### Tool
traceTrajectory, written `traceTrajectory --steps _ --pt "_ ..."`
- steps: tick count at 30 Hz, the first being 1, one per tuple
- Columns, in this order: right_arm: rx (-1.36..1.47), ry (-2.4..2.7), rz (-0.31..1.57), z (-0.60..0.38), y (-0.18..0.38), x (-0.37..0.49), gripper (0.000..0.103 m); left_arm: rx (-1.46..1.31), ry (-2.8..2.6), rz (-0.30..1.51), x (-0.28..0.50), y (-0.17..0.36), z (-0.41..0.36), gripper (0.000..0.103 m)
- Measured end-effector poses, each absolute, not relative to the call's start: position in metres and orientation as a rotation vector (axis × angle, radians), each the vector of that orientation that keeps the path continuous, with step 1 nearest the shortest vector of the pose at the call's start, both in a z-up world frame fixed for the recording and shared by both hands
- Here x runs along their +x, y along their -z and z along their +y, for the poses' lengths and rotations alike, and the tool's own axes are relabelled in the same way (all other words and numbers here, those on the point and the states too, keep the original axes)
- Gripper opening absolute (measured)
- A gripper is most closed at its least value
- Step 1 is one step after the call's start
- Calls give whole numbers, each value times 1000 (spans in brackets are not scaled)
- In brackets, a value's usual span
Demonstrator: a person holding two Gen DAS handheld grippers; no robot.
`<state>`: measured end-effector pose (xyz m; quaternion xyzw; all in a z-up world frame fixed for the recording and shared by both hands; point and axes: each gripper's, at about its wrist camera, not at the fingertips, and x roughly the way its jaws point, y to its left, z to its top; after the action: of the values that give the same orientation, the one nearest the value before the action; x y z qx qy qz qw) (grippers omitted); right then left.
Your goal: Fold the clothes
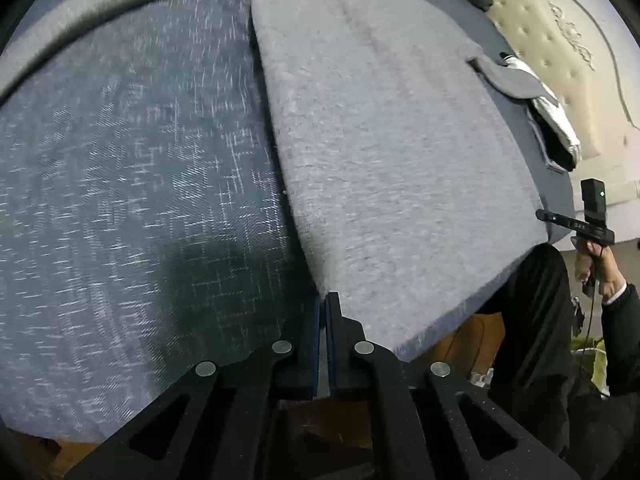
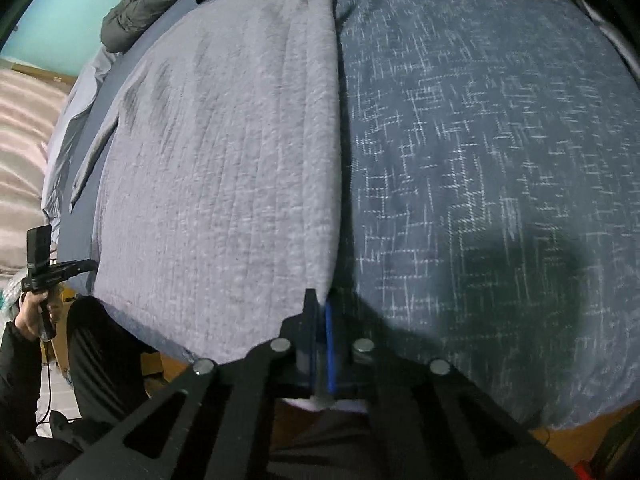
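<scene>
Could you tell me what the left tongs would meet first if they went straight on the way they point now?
Most likely the near corner of the grey fleece garment: the shut left tongs already sit at its edge. The patterned blue bedcover lies just beneath; depth is unclear.

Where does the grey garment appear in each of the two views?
Left wrist: the grey garment fills the middle and right, its near corner at the tongs.
Right wrist: it fills the middle and left, its near corner at the tongs.
Shared landmark: the dark patterned cover beside its long edge.
</scene>
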<state>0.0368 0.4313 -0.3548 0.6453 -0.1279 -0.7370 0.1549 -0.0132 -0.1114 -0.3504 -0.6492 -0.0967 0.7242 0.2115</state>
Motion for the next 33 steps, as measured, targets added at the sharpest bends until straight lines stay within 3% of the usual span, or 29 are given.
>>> traceTrajectory --steps 11,15,18,19,20,26,28,30,33 --pt "1865 2145 -275 420 359 45 2 -1829 -1984 -370 -11 369 -123 4" --pt "1855 2142 -336 423 357 38 3 -1852 -1922 -326 3 374 -118 23" --pt "1863 2126 -370 425 359 38 4 -1857 -1917 -325 6 380 -115 21" --pt "1867 2124 -368 427 359 39 4 -1863 -1917 -322 7 381 -115 15" --pt "1870 2122 -365 428 360 40 4 -1868 -1915 -317 8 381 -115 3" --pt "1877 2107 -340 424 363 45 4 -1872 -1947 -270 6 368 -122 4" --pt "1861 2097 -379 433 362 34 4 -1858 -1978 -278 3 360 -126 7" --pt "1831 2119 -399 439 352 28 8 -1844 -2025 -268 -1 352 -129 24" --pt "1792 2211 -390 455 332 11 25 -1829 -2088 -266 -7 345 -134 32"
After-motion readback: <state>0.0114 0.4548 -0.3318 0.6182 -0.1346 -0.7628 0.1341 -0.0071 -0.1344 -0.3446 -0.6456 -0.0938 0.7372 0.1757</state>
